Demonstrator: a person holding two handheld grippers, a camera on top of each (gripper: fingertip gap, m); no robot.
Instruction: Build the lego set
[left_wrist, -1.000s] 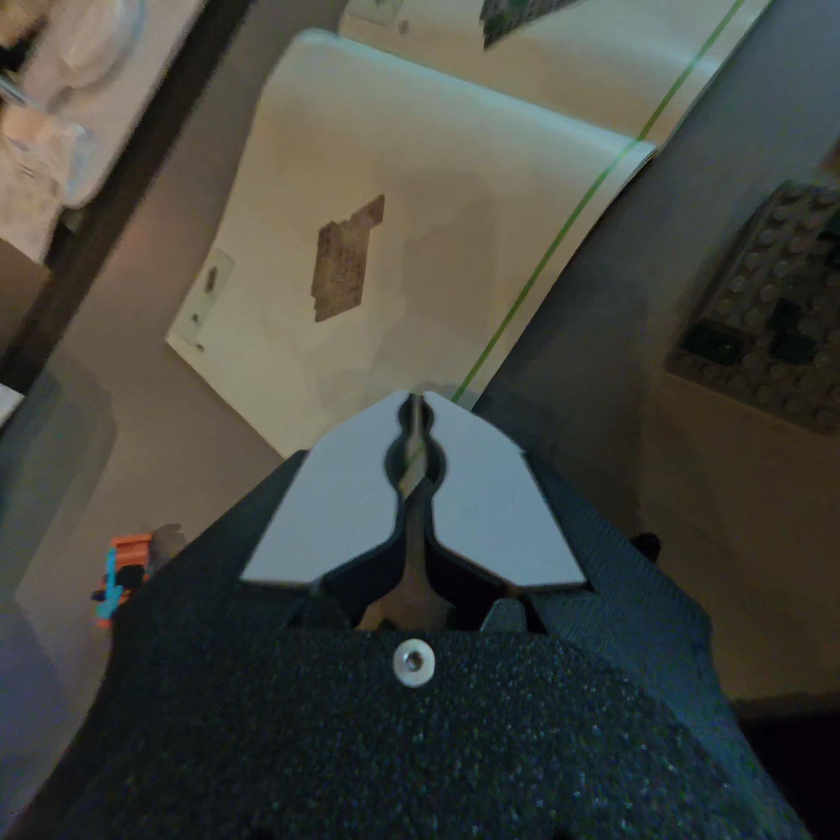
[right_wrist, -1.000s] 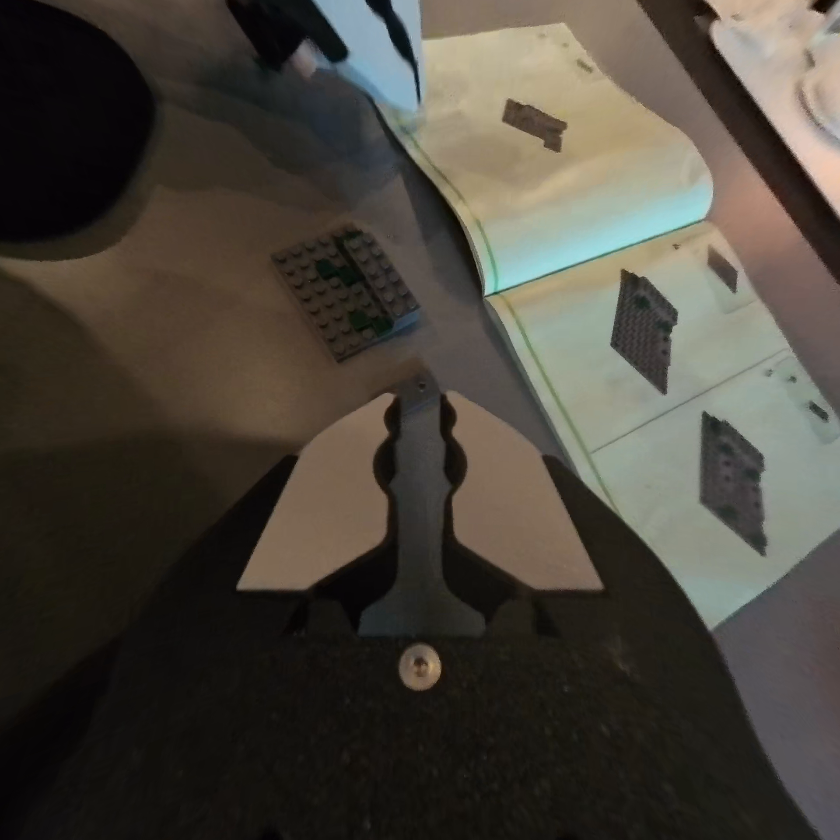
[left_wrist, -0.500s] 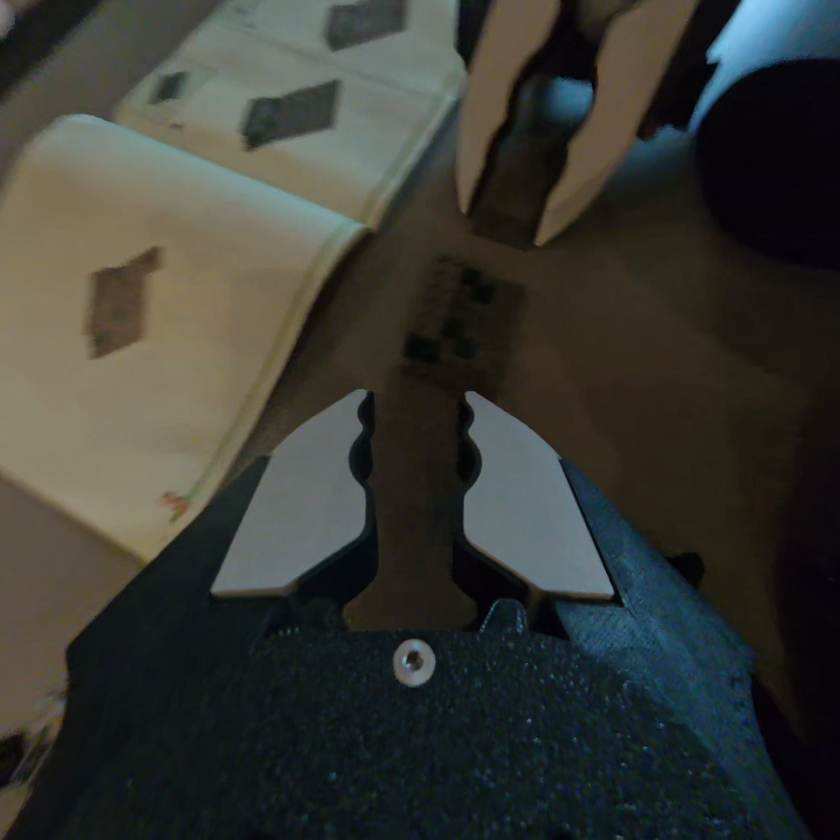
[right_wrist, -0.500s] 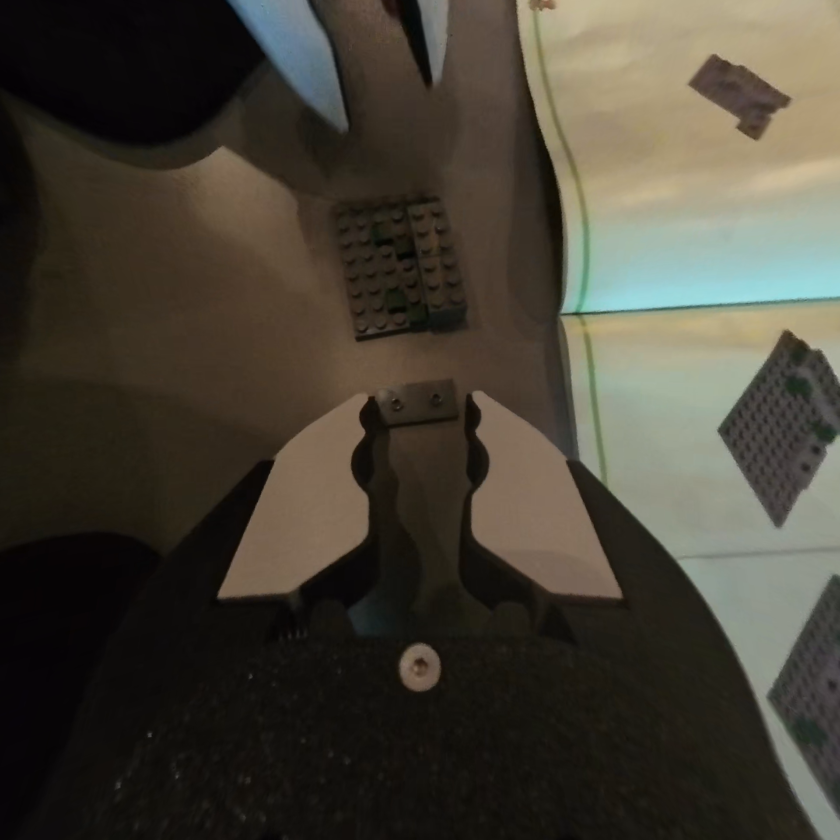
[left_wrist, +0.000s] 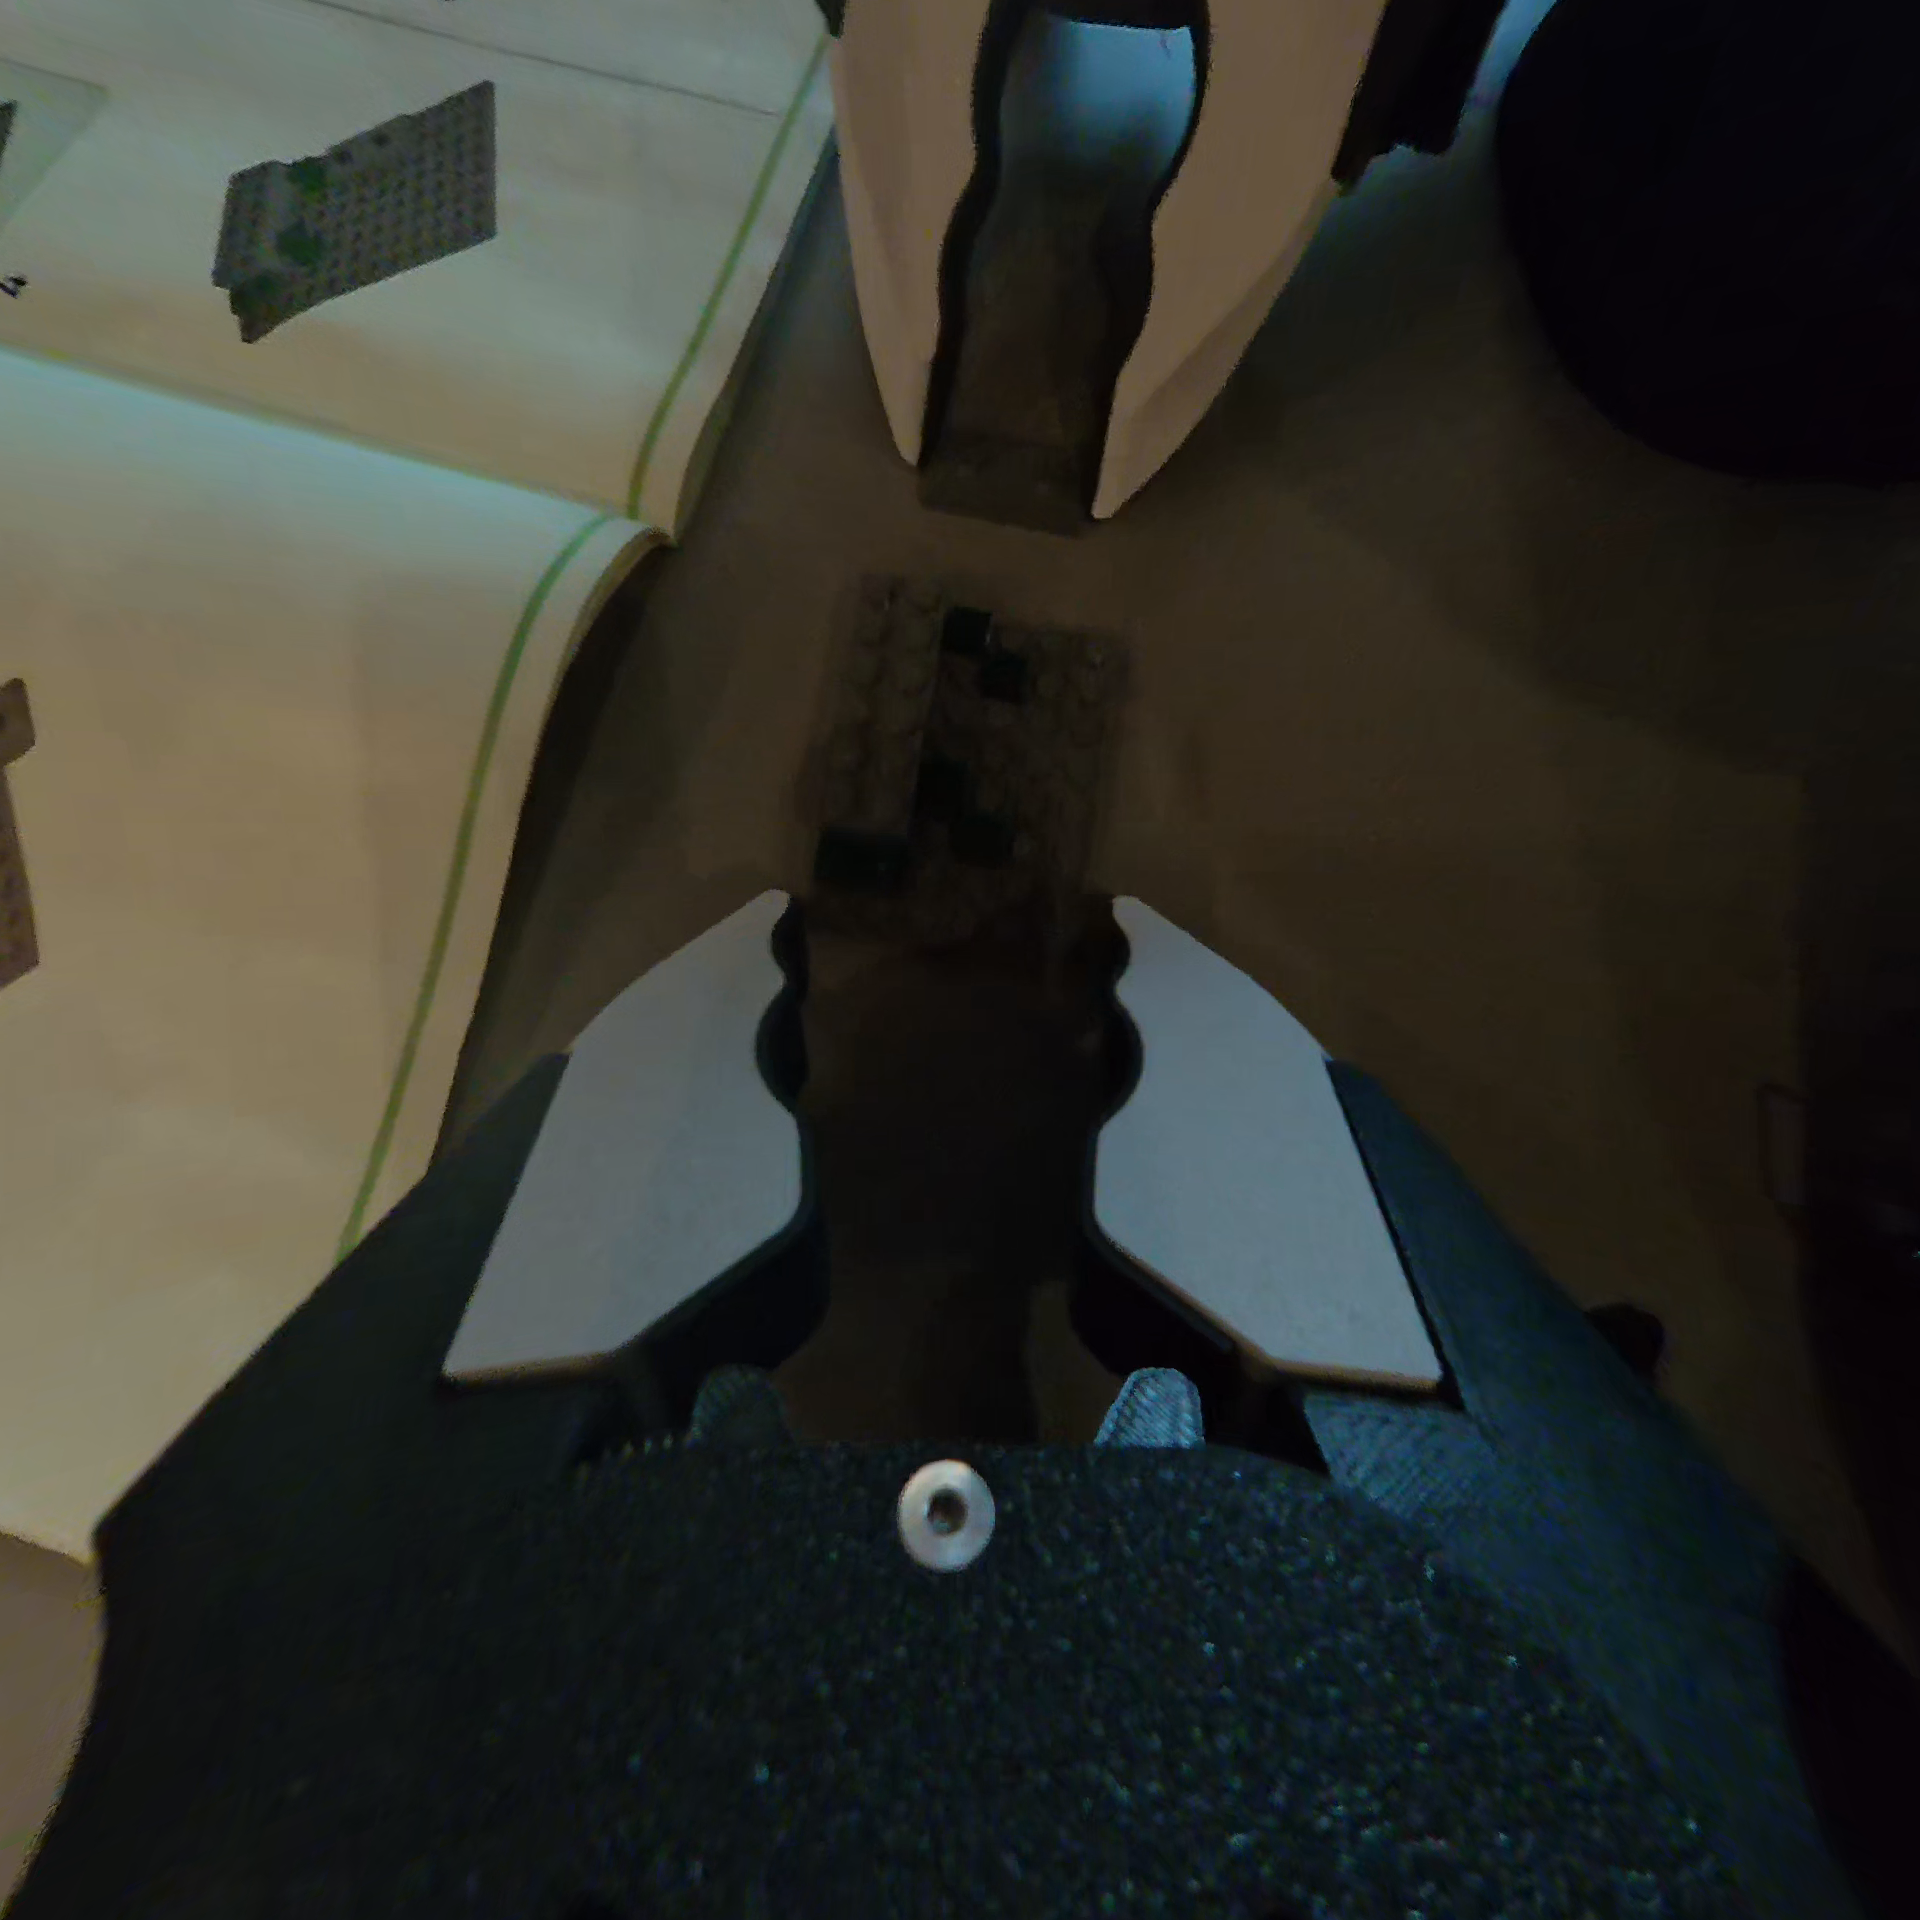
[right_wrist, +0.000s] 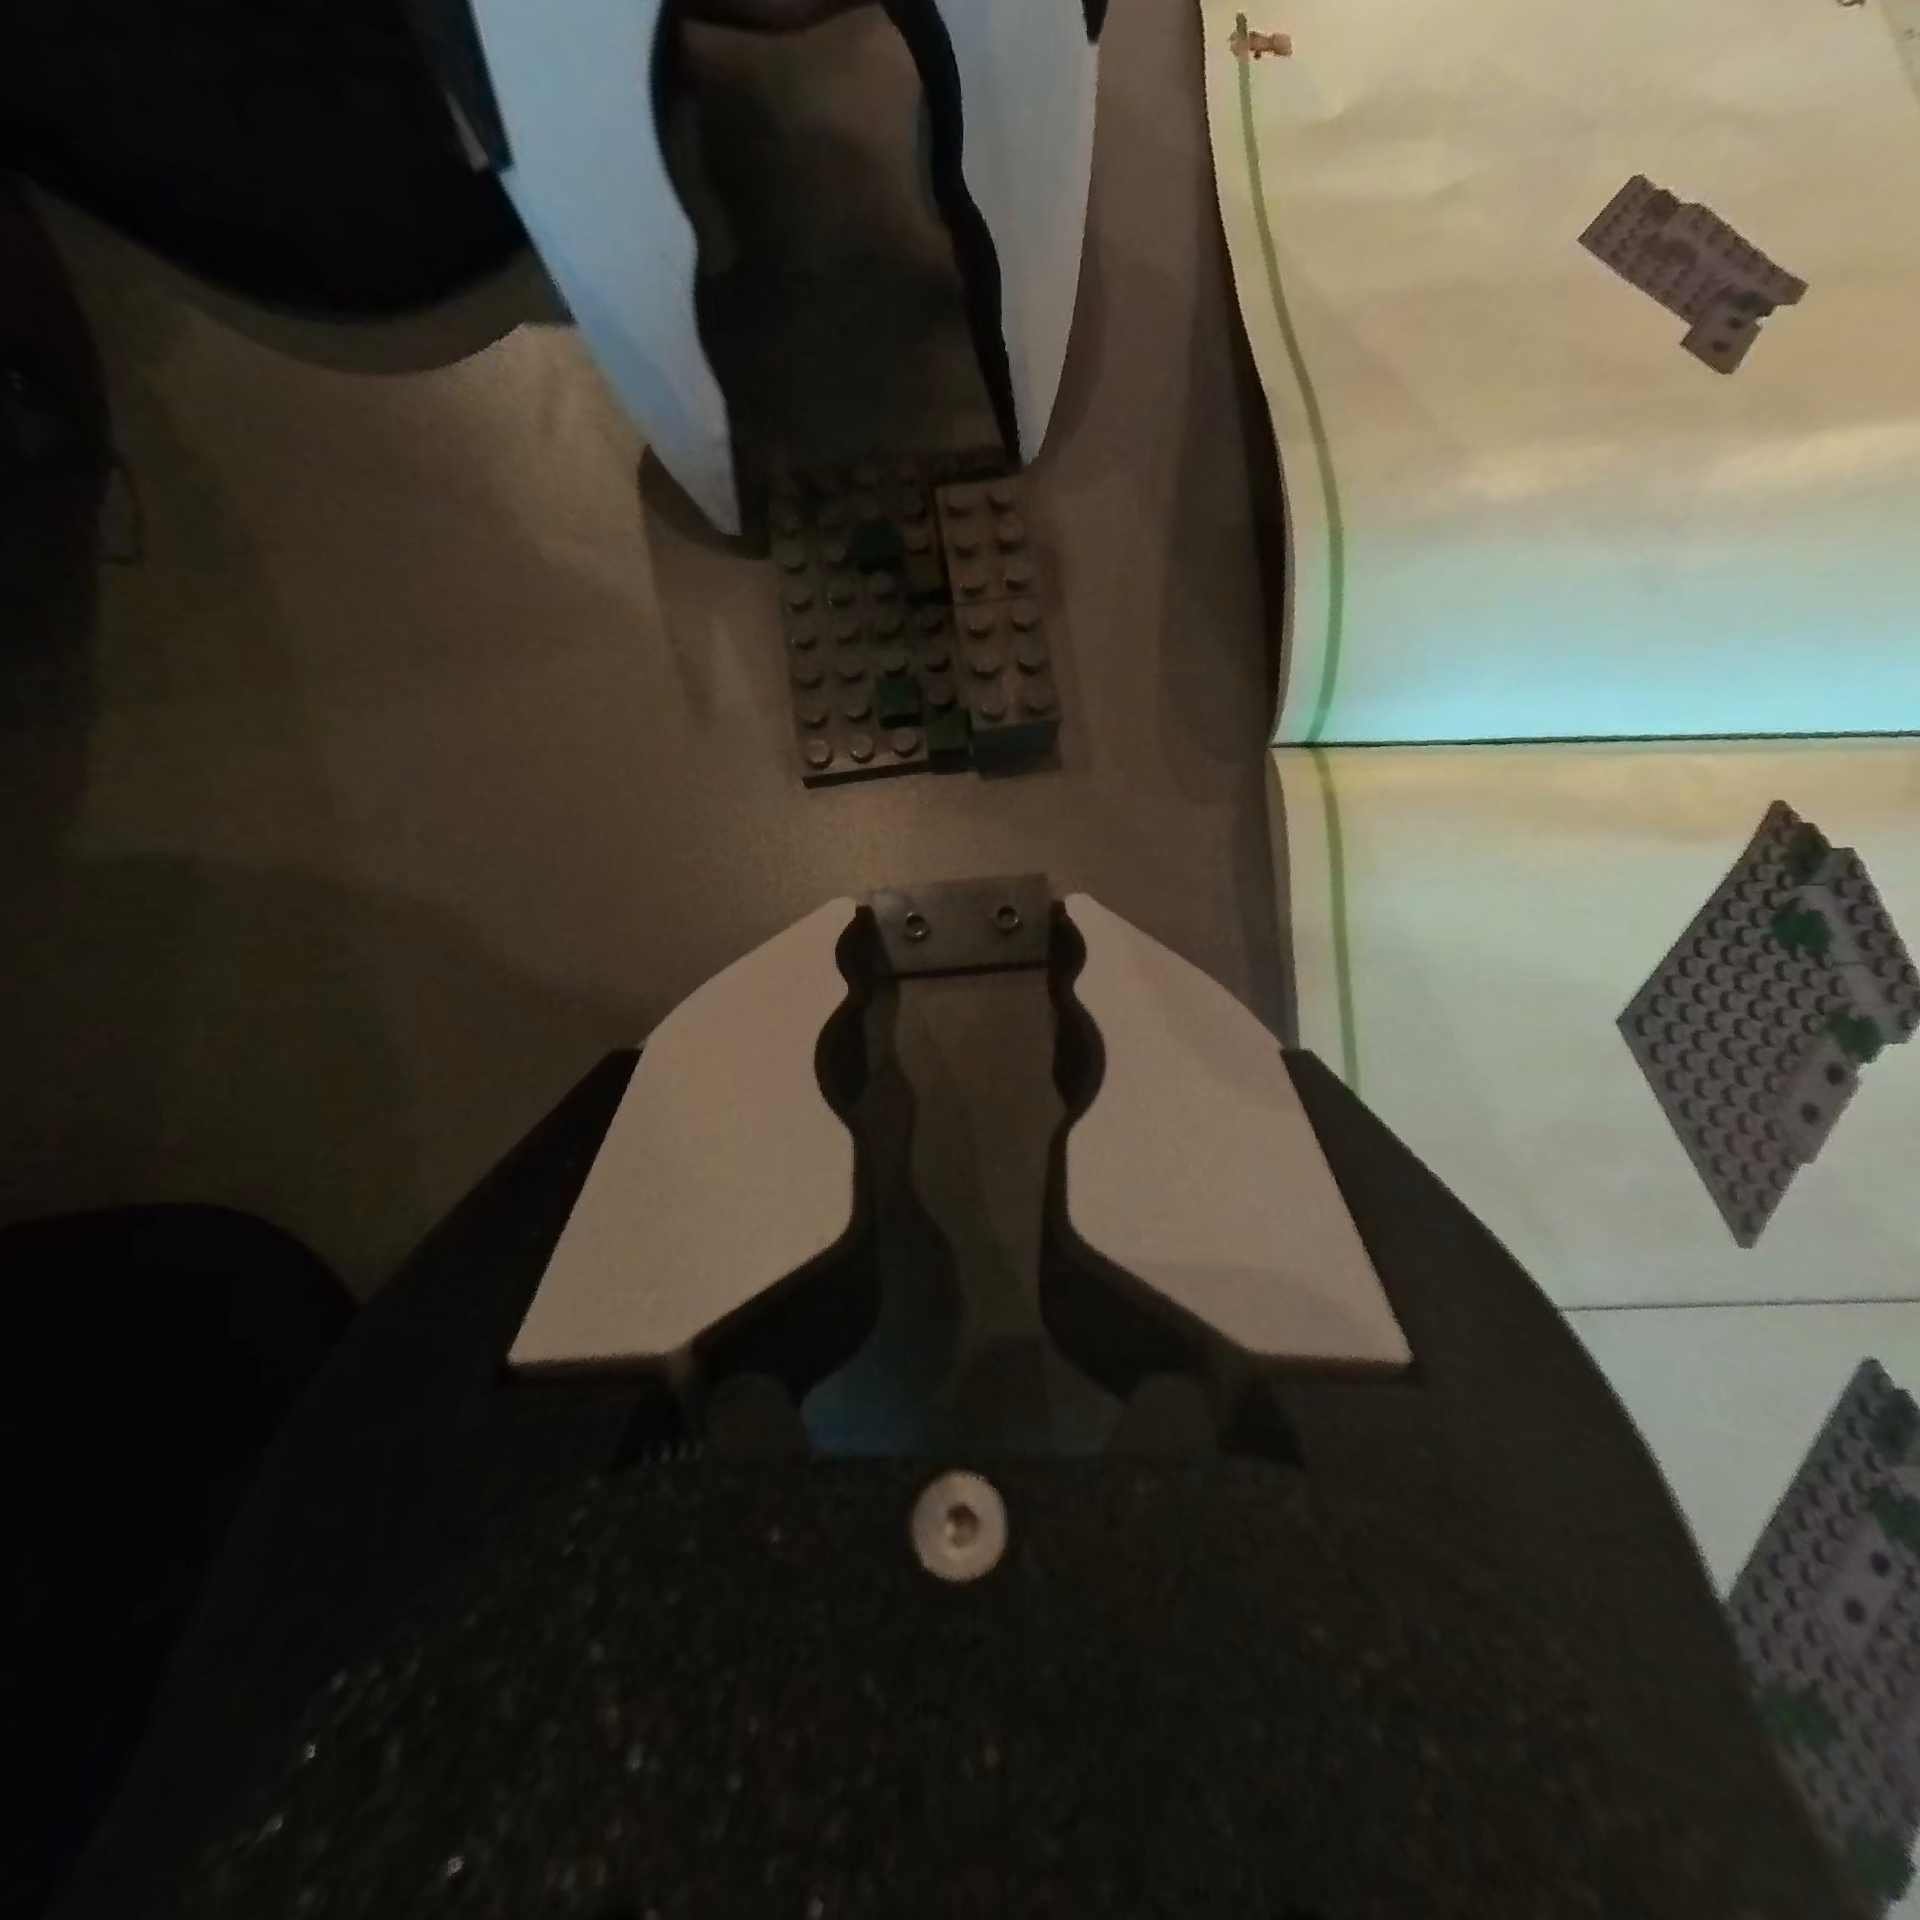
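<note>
A dark grey Lego baseplate (left_wrist: 966, 748) with small green pieces and a raised grey strip lies on the tabletop; it also shows in the right wrist view (right_wrist: 914, 623). My left gripper (left_wrist: 948, 914) is open, its fingertips flanking one end of the plate; it shows in the right wrist view (right_wrist: 878, 488) too. I cannot tell whether it touches the plate. My right gripper (right_wrist: 961, 914) is shut on a small grey brick (right_wrist: 961, 925) and holds it just short of the plate's other end. The left wrist view also shows the right gripper (left_wrist: 1005, 497) with the brick (left_wrist: 997, 416).
An open instruction booklet (left_wrist: 312, 623) lies beside the plate; it appears at the right of the right wrist view (right_wrist: 1558, 520). A large dark round object (left_wrist: 1714, 208) sits on the plate's other side. The scene is dim. About 9 cm separates my left fingertips from my right.
My left gripper swung off the booklet to the baseplate and opened. My right gripper turned and came close to the plate from the opposite end, still holding the grey brick.
</note>
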